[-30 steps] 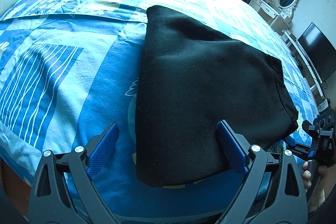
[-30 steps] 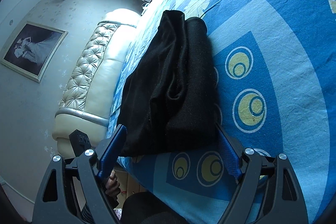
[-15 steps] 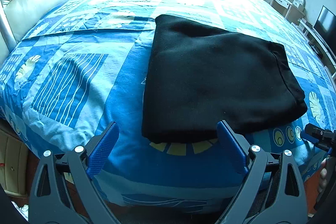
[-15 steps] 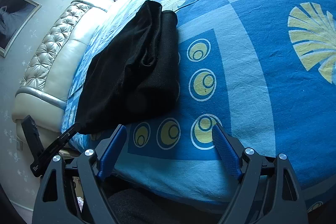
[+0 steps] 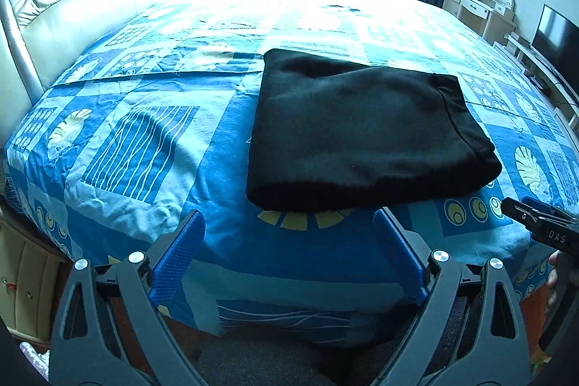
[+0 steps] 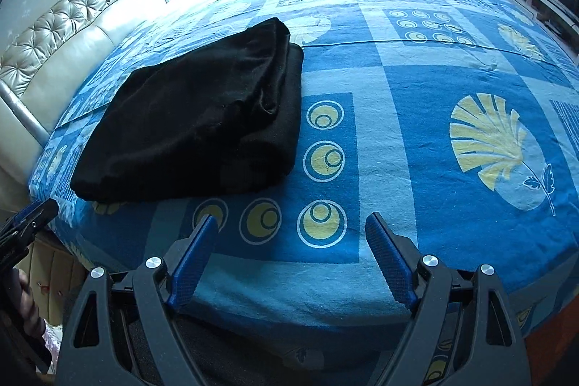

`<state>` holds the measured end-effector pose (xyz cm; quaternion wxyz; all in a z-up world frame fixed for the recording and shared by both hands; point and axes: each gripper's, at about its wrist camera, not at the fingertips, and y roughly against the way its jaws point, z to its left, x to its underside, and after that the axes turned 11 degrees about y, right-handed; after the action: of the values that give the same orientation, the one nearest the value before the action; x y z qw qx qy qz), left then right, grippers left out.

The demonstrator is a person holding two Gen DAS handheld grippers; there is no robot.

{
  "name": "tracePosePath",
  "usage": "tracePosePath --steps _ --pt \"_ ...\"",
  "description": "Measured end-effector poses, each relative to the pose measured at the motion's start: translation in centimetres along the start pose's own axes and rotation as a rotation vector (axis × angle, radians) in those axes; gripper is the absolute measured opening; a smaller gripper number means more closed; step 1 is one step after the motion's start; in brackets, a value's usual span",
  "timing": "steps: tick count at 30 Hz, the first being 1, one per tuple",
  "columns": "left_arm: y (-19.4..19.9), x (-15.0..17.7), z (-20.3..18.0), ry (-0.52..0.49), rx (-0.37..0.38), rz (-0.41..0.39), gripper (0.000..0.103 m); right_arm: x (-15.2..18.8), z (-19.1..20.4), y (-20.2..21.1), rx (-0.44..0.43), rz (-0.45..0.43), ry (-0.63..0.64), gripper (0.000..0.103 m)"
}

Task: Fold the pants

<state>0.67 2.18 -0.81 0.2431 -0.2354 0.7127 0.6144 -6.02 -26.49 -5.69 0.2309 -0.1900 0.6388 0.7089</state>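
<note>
My left hand-held gripper hangs spread wide and empty off the near edge of the bed, and the folded black pants lie flat on the blue patterned bedspread just ahead of its fingertips. My right hand-held gripper is likewise spread and holds nothing, with the pants ahead and to its left.

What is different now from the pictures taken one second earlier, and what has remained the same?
Both grippers drew back from the folded black fabric pants toward the bed's near edge and levelled out. The left gripper, whose fingers straddled the pants' corner, is now clear of them; the right gripper likewise. Nothing was grasped or released. The pants stayed folded in place on the blue patterned bedsheet, and both grippers stayed open.
</note>
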Motion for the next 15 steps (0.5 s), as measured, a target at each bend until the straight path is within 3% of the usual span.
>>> tracePosePath --steps 9,15 --pt "-0.2 0.0 0.6 0.050 0.010 -0.015 0.098 0.5 1.3 -0.2 0.006 0.006 0.031 0.083" --pt "-0.2 0.0 0.2 0.016 -0.003 -0.027 0.098 0.6 1.5 -0.1 0.022 -0.005 0.037 0.083"
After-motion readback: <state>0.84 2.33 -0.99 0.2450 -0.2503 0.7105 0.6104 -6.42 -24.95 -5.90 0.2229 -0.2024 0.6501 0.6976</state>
